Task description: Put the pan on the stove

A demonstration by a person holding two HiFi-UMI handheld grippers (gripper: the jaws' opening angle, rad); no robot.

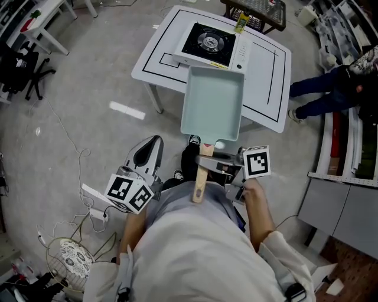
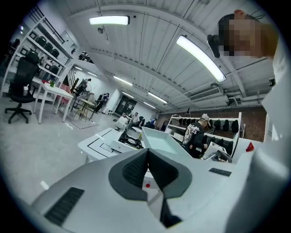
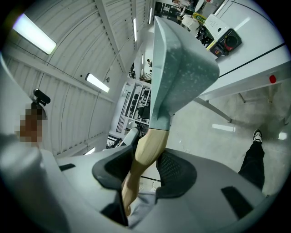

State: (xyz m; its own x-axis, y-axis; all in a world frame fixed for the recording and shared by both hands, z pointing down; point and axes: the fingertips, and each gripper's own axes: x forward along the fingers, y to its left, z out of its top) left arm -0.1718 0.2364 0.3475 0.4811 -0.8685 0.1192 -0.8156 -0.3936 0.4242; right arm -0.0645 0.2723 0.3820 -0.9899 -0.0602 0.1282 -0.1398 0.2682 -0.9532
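A pale teal rectangular pan (image 1: 212,103) hangs in the air over the near edge of the white table (image 1: 156,50). My right gripper (image 1: 214,162) is shut on its wooden handle (image 1: 199,184). In the right gripper view the handle (image 3: 146,152) runs between the two pads, and the pan (image 3: 179,68) tilts up toward the stove (image 3: 223,40). The black-topped portable stove (image 1: 209,42) stands on the table just beyond the pan. My left gripper (image 1: 147,154) hovers lower left of the pan, shut with nothing in it. In the left gripper view, the left gripper (image 2: 147,157) has its pads together, with the pan (image 2: 160,143) and stove (image 2: 129,140) ahead.
A yellow bottle (image 1: 241,22) and a wire rack (image 1: 260,10) stand behind the stove. A person in dark clothes (image 1: 331,88) stands to the right of the table by shelving. A black office chair (image 1: 23,71) is far left. A fan guard (image 1: 71,259) and cables lie on the floor.
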